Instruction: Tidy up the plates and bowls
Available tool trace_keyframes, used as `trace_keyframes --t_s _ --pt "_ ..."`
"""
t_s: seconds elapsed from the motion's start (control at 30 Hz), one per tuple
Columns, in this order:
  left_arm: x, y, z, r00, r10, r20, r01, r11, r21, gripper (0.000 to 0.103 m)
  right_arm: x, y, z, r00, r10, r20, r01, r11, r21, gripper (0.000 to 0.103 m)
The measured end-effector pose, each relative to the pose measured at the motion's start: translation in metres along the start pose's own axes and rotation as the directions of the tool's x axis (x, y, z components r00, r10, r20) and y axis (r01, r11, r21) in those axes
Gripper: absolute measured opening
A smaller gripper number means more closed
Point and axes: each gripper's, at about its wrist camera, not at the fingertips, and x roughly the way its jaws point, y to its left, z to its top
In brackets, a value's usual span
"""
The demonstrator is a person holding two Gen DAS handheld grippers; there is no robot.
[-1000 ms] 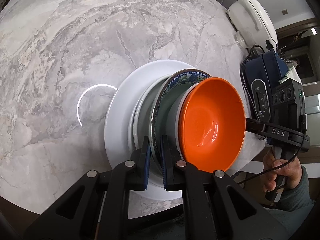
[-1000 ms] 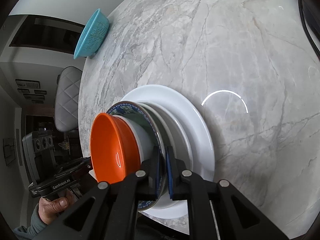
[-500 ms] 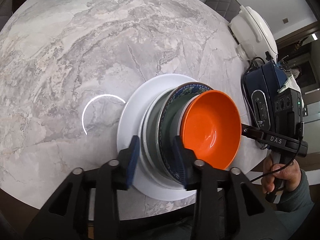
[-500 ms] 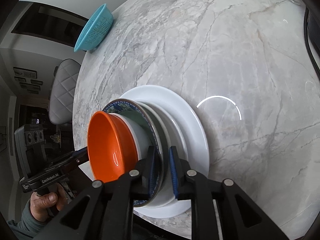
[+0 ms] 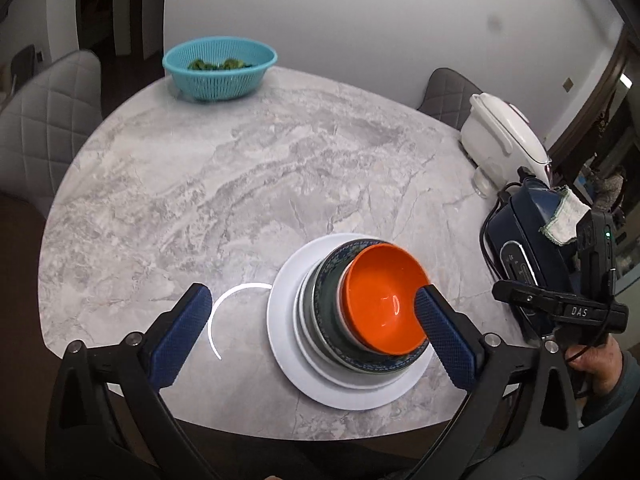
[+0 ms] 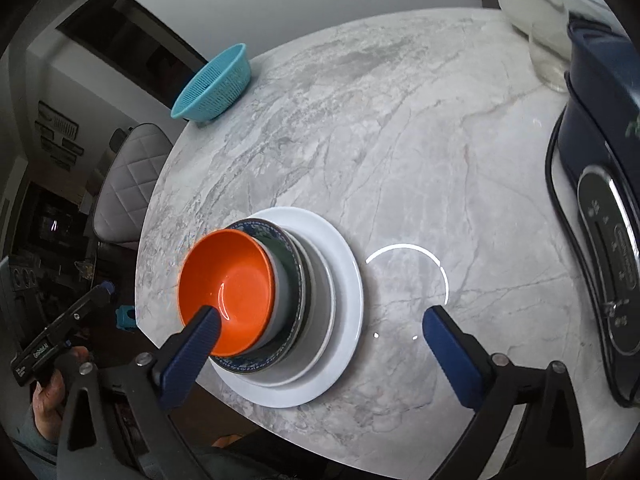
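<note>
Marble-grey and round, the desk carries one nested stack near its close edge, just ahead of and below both grippers. An orange bowl sits on top, mouth up, inside a pale bowl, which rests in a blue-patterned dish, then a white plate and a wide white plate flat on the desk. Round as it is, the stack has no long axis across the desk; its axis runs upright, and the upper pieces sit off-centre toward the desk's edge, so it looks slightly lopsided.

It would likely handle as heavy, stiff and breakable, with glazed rims that slip against pads; the orange bowl may be lighter plastic, though that cannot be told. Taking the stack by opposite rims of a lower plate, one gripper each side, seems the safest hold.

The left gripper stands spread wide, its jaws having just been opening; its right finger overlaps the orange bowl's rim in view, yet nothing is pinched. The right gripper is likewise wide and has just been opening, with the stack's right half between its fingers but ungripped.

Farther off beyond the stack lies a teal colander holding greens; a dark blue appliance and a white cooker stand off to the right of both grippers
</note>
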Motion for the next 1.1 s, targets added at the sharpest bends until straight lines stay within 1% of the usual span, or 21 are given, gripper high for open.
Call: trace_keyframes --t_s 0.07,0.1,0.13,0.2,0.23,0.27,0.3,0.33,0.4,0.43,0.47,0.5,0.57,0.6,0.63,0.7,0.77,0.83,0.93,1.1 --pt "-0.024 -0.022 -0.003 0.996 0.047 0.073 -0.050 0.998 0.044 0.103 -0.010 0.009 0.001 0.999 -0.005 0.032 0.007 0.998 -0.064 0.103" --pt "-0.036 -0.032 -0.003 0.990 0.091 0.111 -0.098 0.993 0.059 0.103 -0.015 0.014 0.001 0.999 -0.009 0.050 0.013 0.995 -0.095 0.103" --pt "-0.047 -0.042 -0.003 0.978 0.149 0.146 -0.160 0.985 0.066 0.103 -0.019 0.020 0.001 0.998 -0.015 0.067 0.023 0.992 -0.123 0.103" --pt "-0.069 -0.056 -0.001 0.936 0.272 0.225 -0.292 0.954 0.062 0.103 -0.028 0.030 0.000 0.994 -0.023 0.104 0.040 0.985 -0.165 0.103" --pt "-0.078 -0.061 0.000 0.922 0.295 0.251 -0.318 0.947 0.053 0.103 -0.032 0.034 0.000 0.993 -0.021 0.120 0.041 0.984 -0.174 0.103" --pt "-0.085 -0.063 0.002 0.911 0.317 0.263 -0.336 0.941 0.030 0.103 -0.036 0.038 -0.001 0.991 -0.013 0.134 0.037 0.984 -0.176 0.103" --pt "-0.092 -0.064 0.002 0.895 0.353 0.272 -0.366 0.931 0.000 0.103 -0.041 0.042 -0.002 0.989 -0.004 0.146 0.030 0.984 -0.176 0.103" --pt "-0.097 -0.064 0.002 0.889 0.371 0.269 -0.380 0.925 -0.018 0.103 -0.044 0.045 -0.003 0.988 -0.001 0.157 0.029 0.984 -0.173 0.103" --pt "-0.099 -0.065 0.001 0.898 0.371 0.236 -0.377 0.926 -0.023 0.103 -0.050 0.054 -0.005 0.984 -0.002 0.179 0.032 0.986 -0.166 0.103" --pt "-0.097 -0.063 -0.001 0.897 0.390 0.207 -0.392 0.920 -0.032 0.103 -0.053 0.058 -0.007 0.982 -0.006 0.189 0.037 0.986 -0.163 0.103" --pt "-0.092 -0.061 -0.003 0.895 0.416 0.162 -0.415 0.909 -0.038 0.103 -0.055 0.063 -0.009 0.980 -0.019 0.198 0.052 0.986 -0.160 0.103" --pt "-0.086 -0.059 -0.007 0.899 0.426 0.102 -0.425 0.904 -0.032 0.103 -0.058 0.068 -0.011 0.978 -0.028 0.208 0.062 0.986 -0.156 0.103" --pt "-0.080 -0.053 -0.016 0.926 0.378 0.012 -0.378 0.926 -0.019 0.102 -0.063 0.077 -0.015 0.974 -0.040 0.223 0.073 0.987 -0.143 0.103" --pt "-0.080 -0.049 -0.020 0.942 0.337 -0.009 -0.337 0.941 -0.027 0.101 -0.065 0.081 -0.018 0.973 -0.051 0.227 0.083 0.987 -0.135 0.103" --pt "-0.080 -0.046 -0.024 0.950 0.312 -0.009 -0.312 0.949 -0.036 0.101 -0.067 0.085 -0.021 0.971 -0.065 0.229 0.096 0.987 -0.127 0.103" --pt "-0.084 -0.047 -0.030 0.951 0.309 0.000 -0.309 0.951 -0.017 0.101 -0.070 0.092 -0.027 0.971 -0.077 0.227 0.107 0.987 -0.120 0.103" --pt "-0.084 -0.047 -0.032 0.953 0.303 -0.009 -0.303 0.953 0.006 0.101 -0.075 0.099 -0.036 0.967 -0.107 0.229 0.136 0.984 -0.112 0.103" --pt "-0.087 -0.047 -0.034 0.964 0.265 -0.012 -0.265 0.964 0.001 0.101 -0.079 0.104 -0.044 0.966 -0.125 0.228 0.151 0.984 -0.098 0.103" --pt "-0.093 -0.049 -0.034 0.972 0.234 -0.005 -0.234 0.972 0.004 0.101 -0.086 0.114 -0.053 0.960 -0.156 0.234 0.181 0.979 -0.092 0.103" --pt "-0.108 -0.058 -0.032 0.970 0.242 0.004 -0.242 0.970 0.000 0.101 -0.095 0.127 -0.060 0.953 -0.182 0.241 0.213 0.970 -0.112 0.103"
